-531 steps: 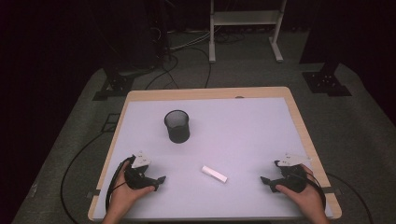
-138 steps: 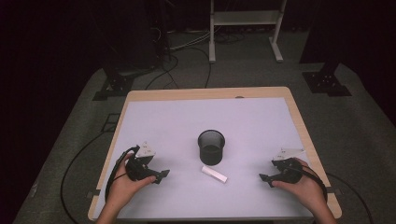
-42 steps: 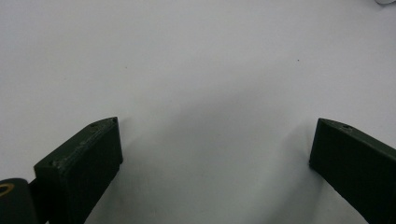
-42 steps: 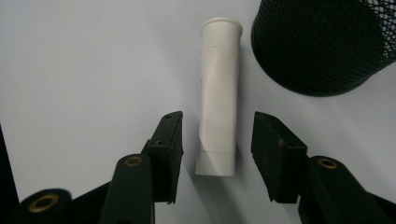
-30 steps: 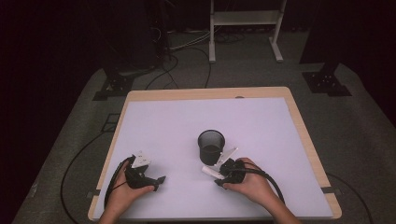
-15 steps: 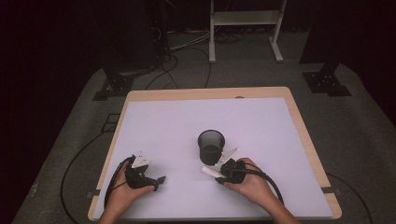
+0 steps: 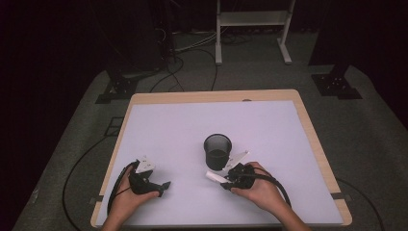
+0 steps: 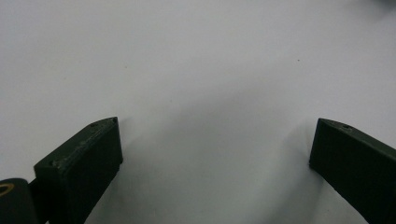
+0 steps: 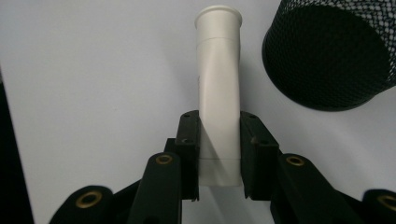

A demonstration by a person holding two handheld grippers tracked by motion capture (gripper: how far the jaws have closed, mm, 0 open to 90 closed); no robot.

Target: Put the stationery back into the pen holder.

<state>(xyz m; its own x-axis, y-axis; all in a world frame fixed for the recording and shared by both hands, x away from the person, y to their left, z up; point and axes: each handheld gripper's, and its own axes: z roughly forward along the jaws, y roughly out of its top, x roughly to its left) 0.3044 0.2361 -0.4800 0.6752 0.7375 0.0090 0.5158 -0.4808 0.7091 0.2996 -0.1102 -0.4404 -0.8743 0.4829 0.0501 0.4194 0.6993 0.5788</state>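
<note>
My right gripper (image 9: 219, 154) is clamped on a white tube (image 9: 218, 98), its 2 black jaws pressing the tube's sides near the lower end, while the capped end points toward the top of the right gripper view. In the high view that right gripper (image 7: 227, 180) sits at lower center of the frame, with the white tube (image 7: 214, 177) sticking out to its left, low over the table (image 7: 173, 125). The black mesh cup (image 7: 217, 151) stands upright just above it in the frame, near the tube but apart from it (in the right gripper view the mesh cup (image 9: 331, 56) fills the upper right corner). My left gripper (image 7: 162, 186) rests at lower left of the high view, well apart from both. Its jaws (image 8: 210, 158) are spread wide with bare table between them.
</note>
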